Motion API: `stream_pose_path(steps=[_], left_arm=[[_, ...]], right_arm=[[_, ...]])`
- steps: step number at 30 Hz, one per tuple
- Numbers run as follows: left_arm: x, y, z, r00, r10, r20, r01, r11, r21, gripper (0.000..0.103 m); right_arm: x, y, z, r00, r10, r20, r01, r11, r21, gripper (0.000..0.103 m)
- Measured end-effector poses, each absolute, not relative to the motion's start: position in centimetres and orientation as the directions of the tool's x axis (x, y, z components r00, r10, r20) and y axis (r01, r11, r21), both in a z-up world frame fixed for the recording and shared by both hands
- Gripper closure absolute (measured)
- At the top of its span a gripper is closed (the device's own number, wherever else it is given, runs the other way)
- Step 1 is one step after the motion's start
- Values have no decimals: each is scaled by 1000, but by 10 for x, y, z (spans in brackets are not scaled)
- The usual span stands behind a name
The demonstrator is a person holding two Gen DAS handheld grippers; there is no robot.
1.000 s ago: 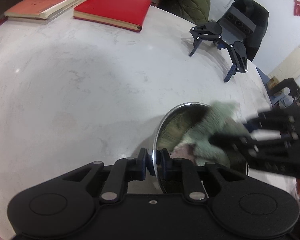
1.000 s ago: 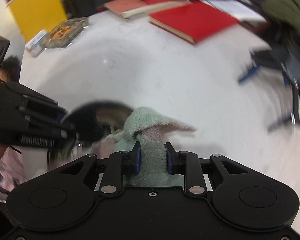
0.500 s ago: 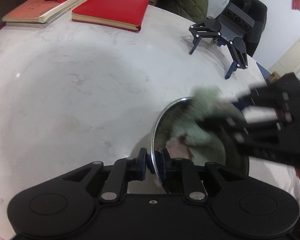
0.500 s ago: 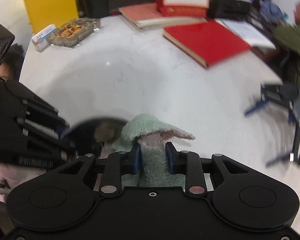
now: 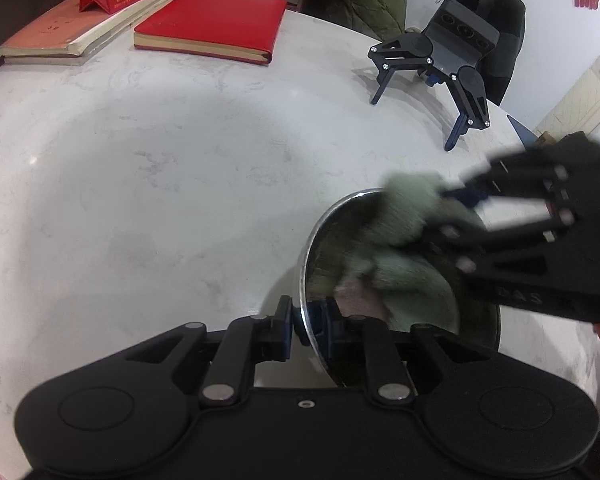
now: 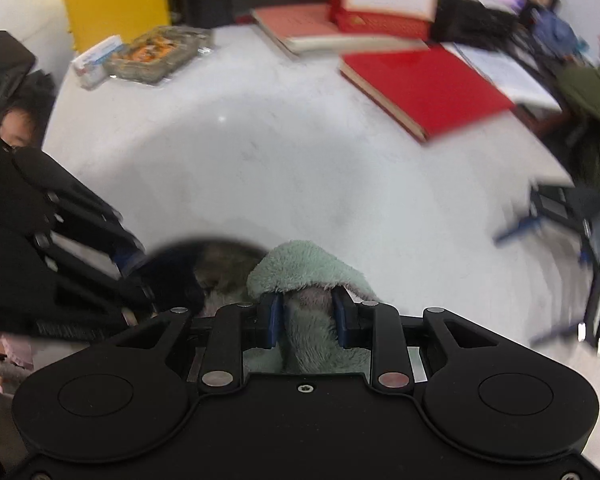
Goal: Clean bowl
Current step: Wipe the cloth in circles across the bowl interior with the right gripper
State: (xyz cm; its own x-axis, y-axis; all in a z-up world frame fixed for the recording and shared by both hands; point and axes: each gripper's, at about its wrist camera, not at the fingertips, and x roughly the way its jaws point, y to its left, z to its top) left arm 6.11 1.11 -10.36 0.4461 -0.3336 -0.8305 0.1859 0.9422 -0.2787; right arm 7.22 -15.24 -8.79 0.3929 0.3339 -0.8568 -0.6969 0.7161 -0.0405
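Left hand-held gripper (image 5: 309, 326) is clamping the near rim of the steel bowl (image 5: 312, 248), one finger outside the wall, one inside; the bowl is sitting at 5 o'clock in the left wrist view, tilted up on edge toward the camera. Its lower rim is being cut off behind the gripper body.

Right hand-held gripper (image 6: 306, 320) is pinching a green fleece cloth (image 6: 304, 268) between its blue-padded fingers (image 6: 274, 318), the cloth folding over the tips. In the left wrist view the same gripper (image 5: 452, 208) is coming in from 3 o'clock, blurred, pressing the cloth (image 5: 404, 240) into the bowl's inside (pinkish patch under the cloth, can't tell what it is). The bowl's far rim and most of its floor are being hidden by cloth and gripper.

Right wrist view: the bowl (image 6: 220, 264) is showing only as a dark smeared oval at 9 o'clock of the cloth, partly behind the left gripper (image 6: 128, 256).

On the white table (image 5: 160, 180): red book (image 5: 212, 22) at 11 o'clock, a spare black gripper (image 5: 440, 64) lying at 1 o'clock. The right edge of the right wrist view is motion-blurred.
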Motion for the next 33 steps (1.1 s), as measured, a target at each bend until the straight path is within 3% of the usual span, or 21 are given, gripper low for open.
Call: stream_pose_path(steps=[3, 12, 18, 24, 30, 33], left_arm=[[61, 10, -104, 439, -341, -831, 191, 939, -285, 89], [60, 9, -101, 439, -325, -837, 199, 944, -262, 88], [59, 11, -102, 445, -337, -829, 185, 941, -284, 88], [58, 9, -101, 445, -325, -835, 196, 945, -263, 87], [55, 10, -102, 459, -323, -828, 181, 946, -269, 87], [54, 10, -103, 461, -334, -822, 179, 943, -282, 87]], right_arm=[[59, -168, -89, 364, 336, -869, -672, 741, 5, 78], [79, -134, -79, 413, 376, -830, -720, 693, -44, 77], [64, -169, -94, 352, 347, -869, -660, 751, 32, 78], [69, -141, -82, 416, 346, -841, -706, 705, -60, 78], [74, -172, -92, 391, 365, -845, -564, 820, 93, 78], [61, -208, -103, 331, 446, -832, -393, 866, 309, 77]])
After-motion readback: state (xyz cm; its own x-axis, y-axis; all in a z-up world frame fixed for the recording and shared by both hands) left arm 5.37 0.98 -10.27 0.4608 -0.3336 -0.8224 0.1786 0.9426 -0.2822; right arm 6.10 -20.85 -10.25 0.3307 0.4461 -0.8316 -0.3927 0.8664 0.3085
